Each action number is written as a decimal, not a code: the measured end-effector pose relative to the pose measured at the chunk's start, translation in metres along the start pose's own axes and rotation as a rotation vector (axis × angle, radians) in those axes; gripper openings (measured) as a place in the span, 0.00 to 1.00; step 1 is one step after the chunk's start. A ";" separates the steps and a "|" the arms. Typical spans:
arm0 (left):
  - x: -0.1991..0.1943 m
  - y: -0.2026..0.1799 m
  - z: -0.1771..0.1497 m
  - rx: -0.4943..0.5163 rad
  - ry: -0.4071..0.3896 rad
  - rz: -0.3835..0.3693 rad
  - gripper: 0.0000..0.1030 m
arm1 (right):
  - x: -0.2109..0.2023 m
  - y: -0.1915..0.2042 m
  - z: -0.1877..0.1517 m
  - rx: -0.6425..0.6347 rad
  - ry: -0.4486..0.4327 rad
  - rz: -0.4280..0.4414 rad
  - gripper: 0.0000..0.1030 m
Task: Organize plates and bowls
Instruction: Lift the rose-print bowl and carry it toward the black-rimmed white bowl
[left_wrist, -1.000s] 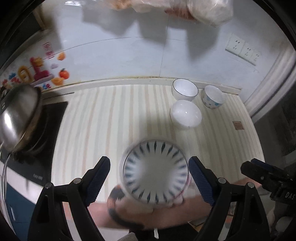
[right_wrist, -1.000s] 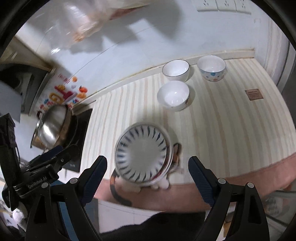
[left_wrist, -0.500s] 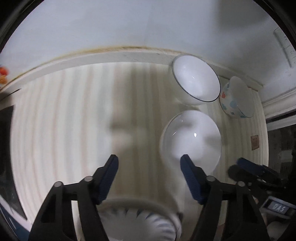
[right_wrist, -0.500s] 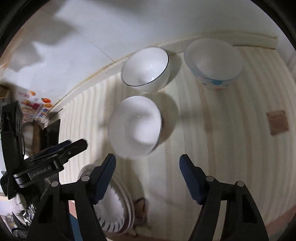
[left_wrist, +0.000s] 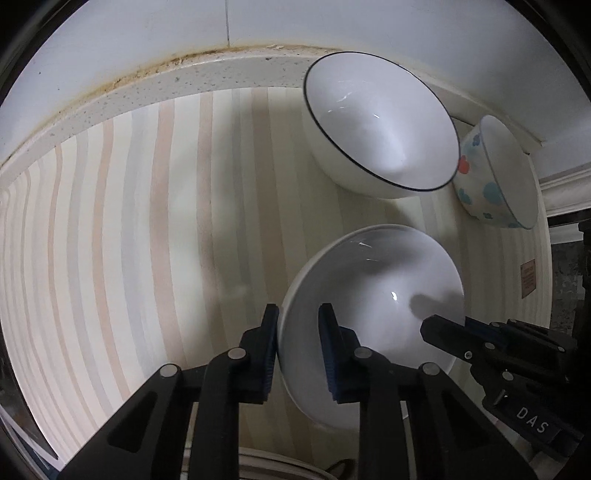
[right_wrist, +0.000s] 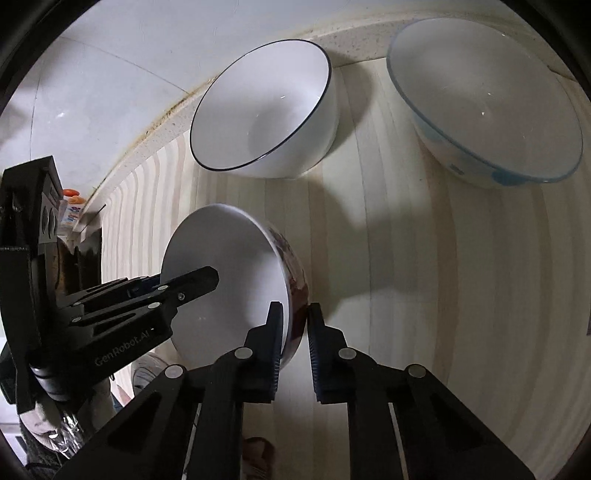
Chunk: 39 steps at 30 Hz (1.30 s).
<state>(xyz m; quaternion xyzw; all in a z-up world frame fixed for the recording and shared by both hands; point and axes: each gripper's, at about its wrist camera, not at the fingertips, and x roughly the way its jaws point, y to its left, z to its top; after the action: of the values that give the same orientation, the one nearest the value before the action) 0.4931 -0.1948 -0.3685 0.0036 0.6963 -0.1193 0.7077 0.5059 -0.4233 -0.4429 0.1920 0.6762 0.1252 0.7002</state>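
White glazed ceramic is the trouble: the near white bowl with a dark patterned outside (left_wrist: 373, 295) sits on the striped countertop (left_wrist: 129, 229) and is pinched at two opposite parts of its rim. The left gripper (left_wrist: 297, 345) has its jaws closed on the left rim, one pad inside and one outside; the right gripper (right_wrist: 295, 332) is clenched the same way on the right rim.

My judgement is that the grip is thin on a slick, sloping wall. If the two hands lift unevenly or pull apart, the rim could slide out of a pad, and the bowl would tip or drop back onto the counter.

At the far side, near the wall edge (left_wrist: 184, 74), stands a white bowl with a thin dark rim line (left_wrist: 380, 125); to its right, just beside it, is a white bowl with blue and red spots (left_wrist: 495, 173). Both lie close behind the held bowl, so a forward swing could knock them. A plate's edge (left_wrist: 273, 467) shows at the near side, low in the left view; a hasty lowering might strike it.
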 end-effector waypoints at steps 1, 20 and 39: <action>-0.003 -0.003 -0.003 0.001 0.001 -0.005 0.19 | -0.002 -0.001 -0.002 -0.001 -0.005 -0.002 0.14; -0.036 -0.098 -0.114 0.124 0.029 -0.061 0.19 | -0.091 -0.039 -0.116 0.040 -0.008 0.001 0.14; 0.024 -0.132 -0.120 0.200 0.118 -0.016 0.19 | -0.067 -0.093 -0.176 0.109 0.053 -0.057 0.14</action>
<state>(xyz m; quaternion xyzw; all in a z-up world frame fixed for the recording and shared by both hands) 0.3524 -0.3066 -0.3742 0.0756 0.7213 -0.1936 0.6608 0.3193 -0.5187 -0.4255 0.2068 0.7056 0.0732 0.6738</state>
